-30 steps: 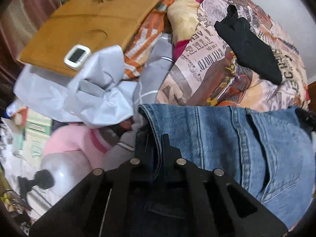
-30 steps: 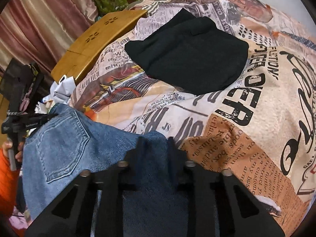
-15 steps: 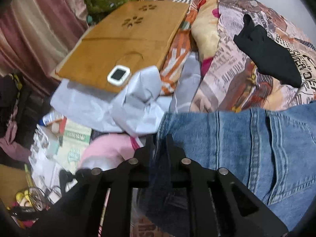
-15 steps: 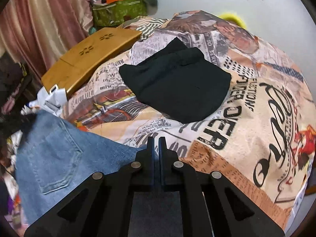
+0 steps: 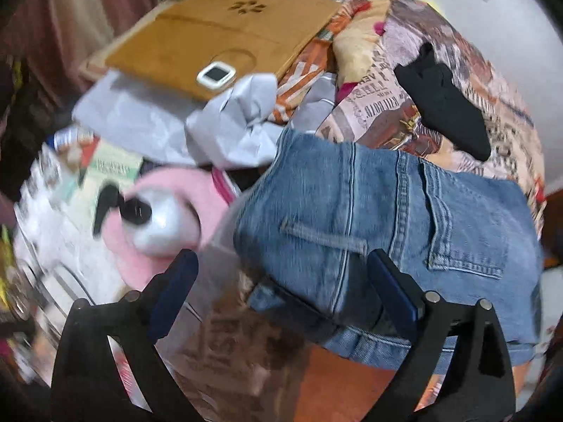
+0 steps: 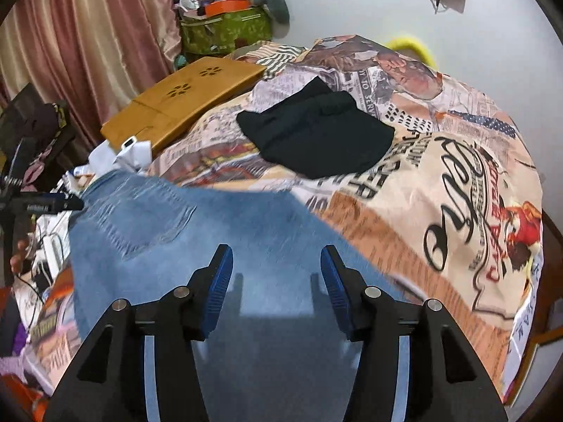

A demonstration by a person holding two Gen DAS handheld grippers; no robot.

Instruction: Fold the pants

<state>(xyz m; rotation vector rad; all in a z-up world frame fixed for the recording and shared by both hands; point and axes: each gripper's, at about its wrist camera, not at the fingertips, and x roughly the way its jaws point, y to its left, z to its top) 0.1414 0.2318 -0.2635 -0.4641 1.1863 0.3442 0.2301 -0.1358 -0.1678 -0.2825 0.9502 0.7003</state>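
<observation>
Both claws let go within the last second: my left gripper (image 5: 281, 274) has just been opening and now stands wide, my right gripper (image 6: 276, 270) about half apart, neither pressing the jeans (image 5: 369, 218). The jeans lie on the printed bedspread (image 6: 440, 190), back pocket up, faded blue, waistband toward the bed's cluttered edge. Near them: crumpled white paper (image 5: 228, 130), a wooden lap desk (image 5: 218, 31), a folded black garment (image 6: 316, 133). The bedspread's newsprint lettering is too warped to read surely.
</observation>
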